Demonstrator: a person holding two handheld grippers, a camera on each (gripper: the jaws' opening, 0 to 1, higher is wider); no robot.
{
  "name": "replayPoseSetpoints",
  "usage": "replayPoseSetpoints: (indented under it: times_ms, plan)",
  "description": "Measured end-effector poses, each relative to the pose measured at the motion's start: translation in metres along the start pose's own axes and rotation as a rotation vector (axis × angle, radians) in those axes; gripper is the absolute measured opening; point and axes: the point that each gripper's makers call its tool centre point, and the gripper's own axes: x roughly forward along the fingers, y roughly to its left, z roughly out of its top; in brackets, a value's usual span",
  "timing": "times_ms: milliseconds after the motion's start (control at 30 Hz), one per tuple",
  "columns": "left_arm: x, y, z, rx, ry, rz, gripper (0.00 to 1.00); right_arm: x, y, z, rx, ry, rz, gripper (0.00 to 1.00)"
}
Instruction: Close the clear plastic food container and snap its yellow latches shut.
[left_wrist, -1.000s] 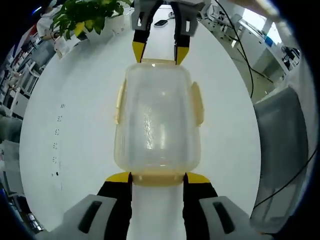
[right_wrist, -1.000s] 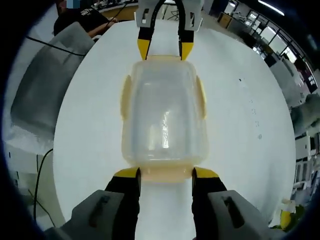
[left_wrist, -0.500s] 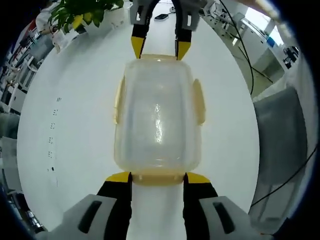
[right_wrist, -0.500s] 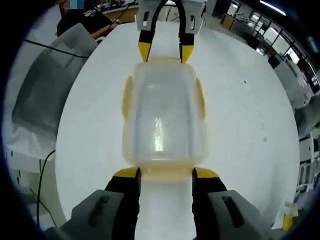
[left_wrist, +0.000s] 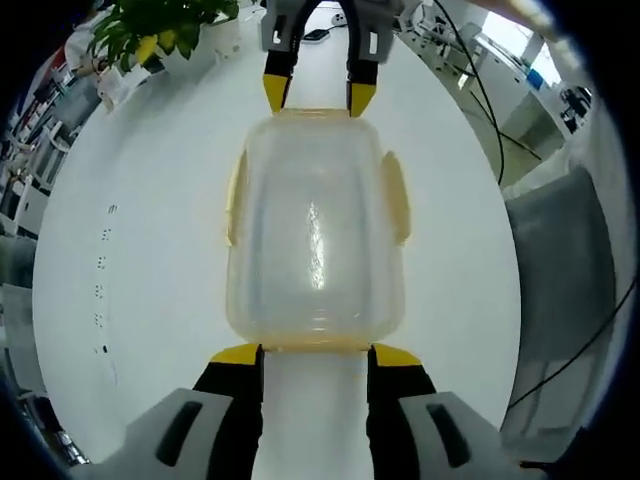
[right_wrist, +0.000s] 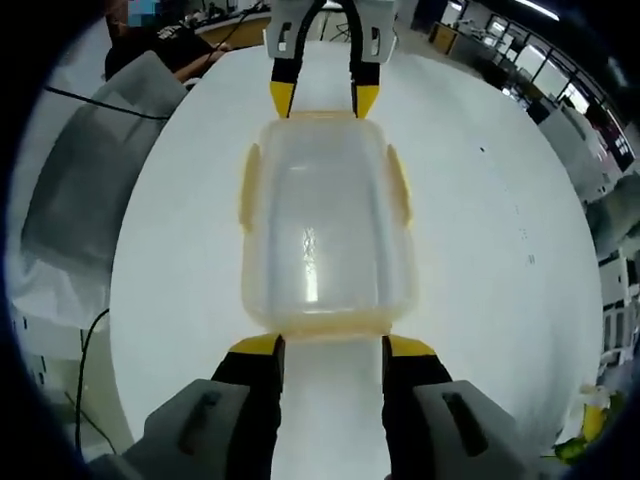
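Observation:
The clear plastic food container (left_wrist: 315, 225) lies lengthwise on the white table (left_wrist: 150, 250) with its lid on. Yellow side latches (left_wrist: 397, 200) flare out from both long sides. My left gripper (left_wrist: 315, 355) is open, its yellow tips against the near end, one at each corner. At the far end my right gripper (left_wrist: 318, 95) stands the same way. The right gripper view mirrors this: container (right_wrist: 322, 235), side latch (right_wrist: 248, 185), my right gripper (right_wrist: 332, 345) open at the near end, and left gripper (right_wrist: 324, 98) at the far end. White table shows between each pair of jaws.
A potted plant (left_wrist: 150, 30) stands at the table's far left edge in the left gripper view. A grey covered object (left_wrist: 560, 290) with black cables sits beyond the table's right edge, seen as the grey object (right_wrist: 90, 190) in the right gripper view. A person (right_wrist: 150, 50) sits behind.
The yellow end latch strip between each gripper's jaws looks thinner than a second ago. Both views have shifted slightly; the container stays between the two grippers.

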Motion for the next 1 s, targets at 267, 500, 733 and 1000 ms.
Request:
replayPoseSetpoints:
  times_ms: [267, 500, 733, 1000]
  plan:
    - [-0.007, -0.001, -0.023, -0.379, -0.043, -0.008, 0.51, 0.012, 0.000, -0.049, 0.303, 0.111, -0.062, 0.38]
    - [-0.032, 0.021, -0.009, -0.836, -0.285, 0.050, 0.56, -0.023, -0.034, -0.035, 0.627, -0.049, -0.189, 0.41]
    - [-0.040, 0.009, 0.018, -1.246, -0.472, -0.139, 0.64, -0.053, -0.042, 0.025, 1.018, -0.364, -0.083, 0.45]
    - [-0.012, -0.012, 0.022, -1.291, -0.403, -0.145, 0.63, -0.021, -0.014, 0.025, 1.055, -0.212, 0.027, 0.46]
